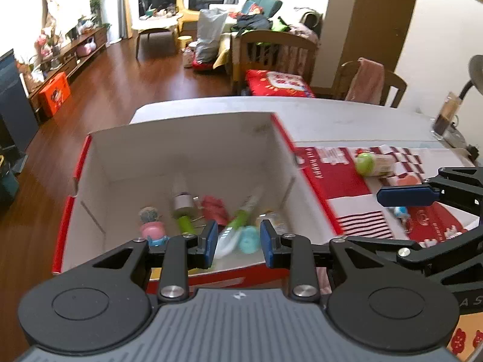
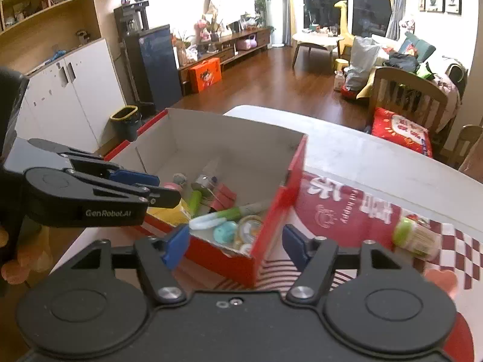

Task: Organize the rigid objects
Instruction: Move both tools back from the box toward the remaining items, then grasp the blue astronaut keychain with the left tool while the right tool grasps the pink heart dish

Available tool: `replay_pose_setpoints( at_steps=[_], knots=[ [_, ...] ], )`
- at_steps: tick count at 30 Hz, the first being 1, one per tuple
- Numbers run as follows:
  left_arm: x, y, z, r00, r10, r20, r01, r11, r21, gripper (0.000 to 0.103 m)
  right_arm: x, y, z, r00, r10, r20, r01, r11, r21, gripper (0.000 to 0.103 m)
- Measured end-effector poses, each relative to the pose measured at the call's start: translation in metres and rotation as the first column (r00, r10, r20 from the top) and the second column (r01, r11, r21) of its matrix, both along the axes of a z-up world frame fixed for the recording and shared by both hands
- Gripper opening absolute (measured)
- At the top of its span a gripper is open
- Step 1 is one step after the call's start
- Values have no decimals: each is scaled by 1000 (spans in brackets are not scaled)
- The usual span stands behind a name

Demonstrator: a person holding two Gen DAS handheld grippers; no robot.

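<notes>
A red cardboard box [image 1: 181, 123] [image 2: 280, 211] with a white inside stands on the table and holds several small items: a pink toy figure [image 1: 152, 229], a green-and-white bottle [image 1: 182, 208], a teal round piece [image 1: 249, 239] [image 2: 225, 230] and a white ring [image 2: 208, 221]. My left gripper [image 1: 239, 242] [image 2: 160, 187] hovers over the box's near edge, its jaws slightly apart with nothing between them. My right gripper [image 2: 235, 247] [image 1: 422, 220] is to the right of the box's near corner, wide open and empty. A green-capped jar [image 1: 374, 163] [image 2: 416, 238] lies on the red-and-white cloth [image 1: 341, 181].
The white table [image 1: 332, 114] [image 2: 362, 150] extends behind and to the right of the box. A small blue-and-white item [image 1: 401, 211] lies on the cloth near the right gripper. A desk lamp [image 1: 477, 69] stands at the far right. Wooden chairs [image 1: 389, 84] are behind the table.
</notes>
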State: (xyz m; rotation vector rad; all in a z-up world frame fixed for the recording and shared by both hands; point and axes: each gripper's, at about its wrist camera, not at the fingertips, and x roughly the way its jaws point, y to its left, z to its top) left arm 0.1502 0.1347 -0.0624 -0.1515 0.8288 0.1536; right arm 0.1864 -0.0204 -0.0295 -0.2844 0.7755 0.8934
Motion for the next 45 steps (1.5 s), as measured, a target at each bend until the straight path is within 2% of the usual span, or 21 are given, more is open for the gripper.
replay_pose_setpoints(
  at_steps=[7, 9, 10, 11, 18, 20, 24, 31, 37, 42, 45],
  knots=[
    [-2, -40, 15, 999, -18, 46, 18, 1000, 1, 32, -4, -53, 13, 1000, -13, 18, 12, 999, 32, 76],
    [-1, -53, 19, 998, -24, 62, 24, 1000, 11, 51, -5, -69, 15, 999, -22, 30, 21, 999, 33, 77],
    [-1, -59, 20, 997, -24, 74, 23, 1000, 18, 68, -4, -77, 16, 999, -26, 35, 25, 999, 33, 78],
    [-2, -65, 22, 995, -23, 94, 21, 999, 26, 72, -4, -85, 16, 999, -33, 39, 32, 999, 33, 79],
    [11, -107, 22, 993, -51, 110, 50, 999, 20, 73, 7, -145, 12, 993, -101, 66, 98, 994, 41, 90],
    [15, -118, 19, 992, -51, 114, 50, 999, 13, 80, 11, -160, 9, 990, -120, 76, 117, 992, 43, 94],
    [24, -141, 11, 990, -51, 131, 54, 998, -19, 82, 20, -188, 3, 984, -156, 82, 152, 987, 50, 103],
    [47, -181, -14, 994, -49, 102, 56, 996, -69, 82, 48, -224, -10, 966, -235, 104, 235, 972, 13, 103],
    [69, -212, -35, 996, -50, 78, 54, 997, -49, 82, 84, -239, -29, 954, -289, 86, 291, 956, -20, 103],
    [87, -229, -60, 999, -38, 33, 38, 999, -3, 82, 107, -236, -45, 966, -249, 66, 254, 965, -67, 103],
    [99, -231, -75, 999, -30, -12, 30, 1000, 0, 82, 113, -232, -57, 976, -194, 95, 204, 973, -105, 103]
  ],
)
